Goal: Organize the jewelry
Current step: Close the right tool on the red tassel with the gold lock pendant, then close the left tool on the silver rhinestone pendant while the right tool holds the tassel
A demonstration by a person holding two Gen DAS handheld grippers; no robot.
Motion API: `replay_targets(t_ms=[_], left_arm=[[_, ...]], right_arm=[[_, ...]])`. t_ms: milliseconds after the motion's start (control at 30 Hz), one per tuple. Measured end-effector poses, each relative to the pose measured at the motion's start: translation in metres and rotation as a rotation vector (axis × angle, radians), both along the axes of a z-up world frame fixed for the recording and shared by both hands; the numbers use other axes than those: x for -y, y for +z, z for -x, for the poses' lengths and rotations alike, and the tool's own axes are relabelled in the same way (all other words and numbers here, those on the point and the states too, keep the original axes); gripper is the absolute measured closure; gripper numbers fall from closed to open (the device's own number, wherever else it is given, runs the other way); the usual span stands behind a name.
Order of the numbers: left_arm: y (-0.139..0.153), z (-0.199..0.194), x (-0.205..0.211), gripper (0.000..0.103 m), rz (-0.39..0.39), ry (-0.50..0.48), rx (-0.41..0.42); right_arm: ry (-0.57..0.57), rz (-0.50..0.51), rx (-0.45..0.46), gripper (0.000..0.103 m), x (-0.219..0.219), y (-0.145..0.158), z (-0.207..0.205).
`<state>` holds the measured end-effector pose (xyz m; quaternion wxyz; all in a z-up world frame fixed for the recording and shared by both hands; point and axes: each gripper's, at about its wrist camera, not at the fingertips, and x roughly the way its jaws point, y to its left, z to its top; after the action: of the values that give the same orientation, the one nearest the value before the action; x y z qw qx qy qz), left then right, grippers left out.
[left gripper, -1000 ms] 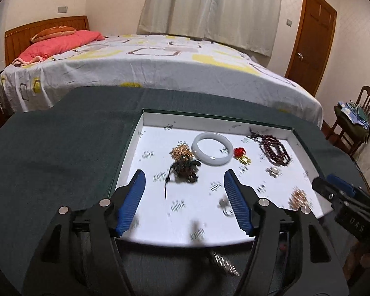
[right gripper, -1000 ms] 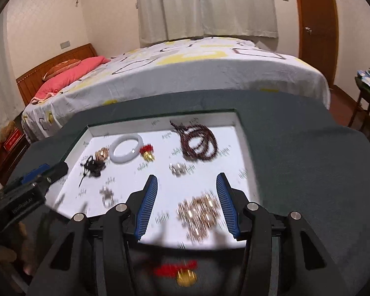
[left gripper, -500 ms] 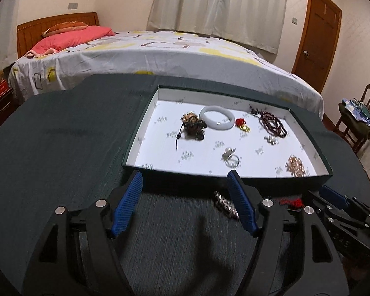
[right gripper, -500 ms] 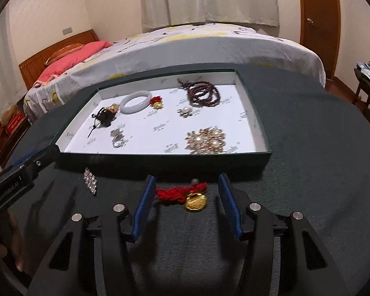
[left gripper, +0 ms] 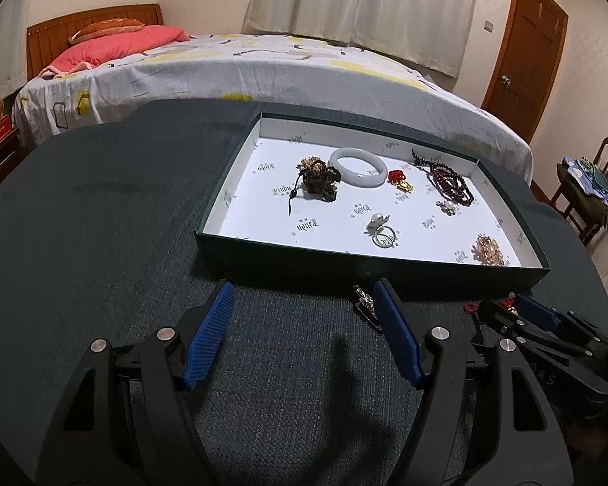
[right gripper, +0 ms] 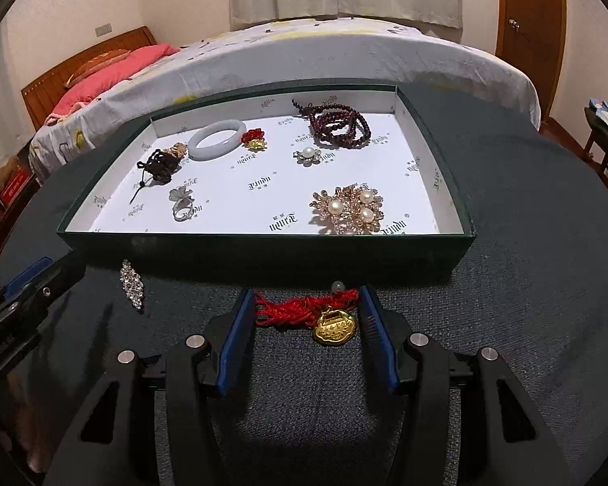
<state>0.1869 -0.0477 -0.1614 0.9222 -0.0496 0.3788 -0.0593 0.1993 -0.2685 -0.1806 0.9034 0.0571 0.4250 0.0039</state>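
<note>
A green box with a white lining (left gripper: pixel 385 269) (right gripper: pixel 263 249) holds several pieces: a white bangle (right gripper: pixel 218 139), dark red beads (right gripper: pixel 338 121), a pearl brooch (right gripper: pixel 350 204), a ring (right gripper: pixel 182 210). On the dark table in front of it lie a red cord with a gold lock pendant (right gripper: pixel 320 314) and a crystal brooch (right gripper: pixel 131 283) (left gripper: pixel 365 303). My right gripper (right gripper: pixel 306 308) is open with the red cord between its fingers. My left gripper (left gripper: pixel 304 303) is open and empty, its right finger beside the crystal brooch.
A bed with a patterned sheet (left gripper: pixel 263 69) stands behind the table. A wooden door (left gripper: pixel 525 48) and a chair with clothes (left gripper: pixel 591 186) are at the right. The right gripper shows at the lower right of the left wrist view (left gripper: pixel 527 320).
Both grippers have pulled back from over the box to the table in front of it. The right gripper now straddles the red cord; the left is near the crystal brooch.
</note>
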Motion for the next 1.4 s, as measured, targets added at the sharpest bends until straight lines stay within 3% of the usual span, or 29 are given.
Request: replay_targets(t_ms=[233,967,1200,1400], left_arm=[[-0.002,0.001,0.004,0.034,0.003,-0.006,-0.010],[-0.022,-0.014,0.040,0.035,0.025,-0.052,-0.101],[-0.022,-0.011,0.034,0.054,-0.030,-0.081,-0.105],[-0.019,-0.014,0.032,0.055,0.007,-0.072,-0.118]], right_arm=[[0.014,-0.027,0.006,0.081,0.004,0.001,0.007],[-0.011,-0.100,0.067,0.082,0.028,0.017,0.026],[-0.010,-0.122,0.072,0.082,0.030,0.018,0.027],[-0.003,-0.124,0.066,0.082,0.028,0.015,0.027]])
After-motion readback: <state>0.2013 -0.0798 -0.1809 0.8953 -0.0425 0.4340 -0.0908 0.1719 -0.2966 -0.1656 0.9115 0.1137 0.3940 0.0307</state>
